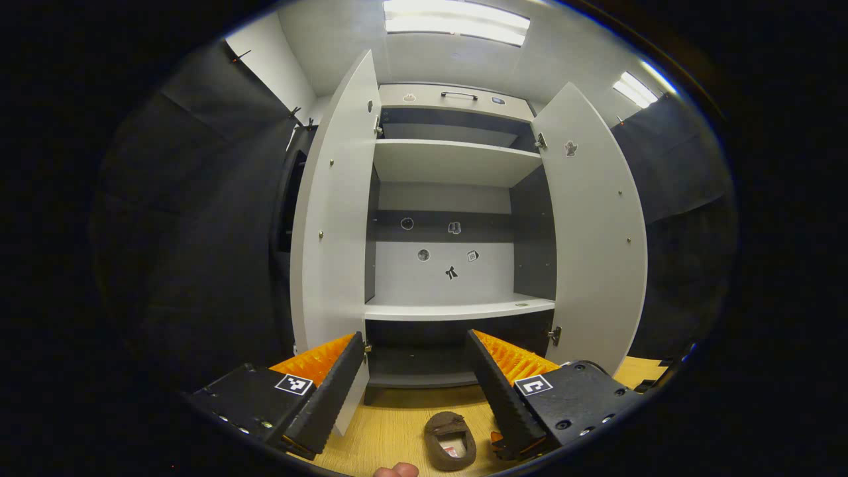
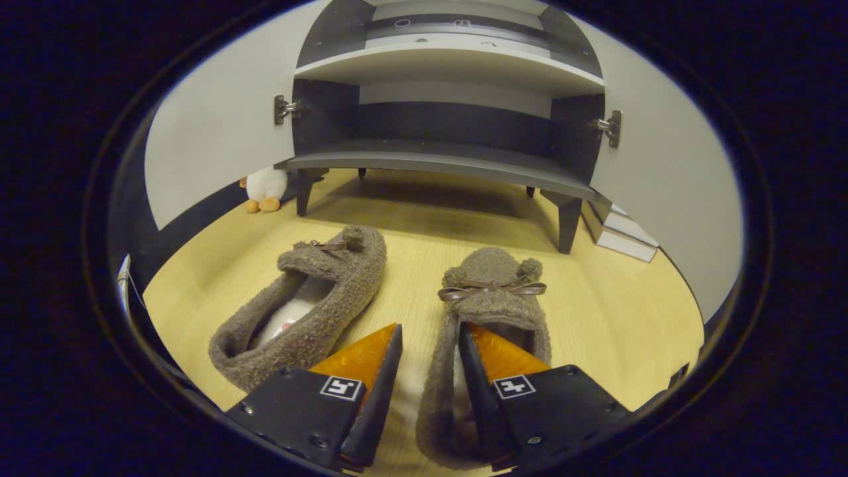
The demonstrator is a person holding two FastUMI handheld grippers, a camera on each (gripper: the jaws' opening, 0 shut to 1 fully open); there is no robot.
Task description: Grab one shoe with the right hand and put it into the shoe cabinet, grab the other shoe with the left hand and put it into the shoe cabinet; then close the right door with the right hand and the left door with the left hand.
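right gripper: fingers part-open and low over the right-hand slipper; one finger sits inside its opening, the other outside its left side wall, so the wall lies between them. cannot tell whether both press on it yet.
left gripper: fingers wide, holding nothing, aimed at the open shoe cabinet.
second slipper: on the wooden floor, just left of the right gripper's fingers, apart from the first, toe toward the cabinet.
slipper in left gripper view: below and between the fingers, on the floor.
doors: left door and right door both swung open; shelves bare.
handling (judgement): fuzzy fleece slippers, likely light, soft, floppy; not fragile, not slippery. the wall will squash under a pinch.
where to hold (judgement): side wall or heel rim at the opening; the bow is too flimsy.
risk (judgement): toe may droop when lifted and catch the lower shelf edge.
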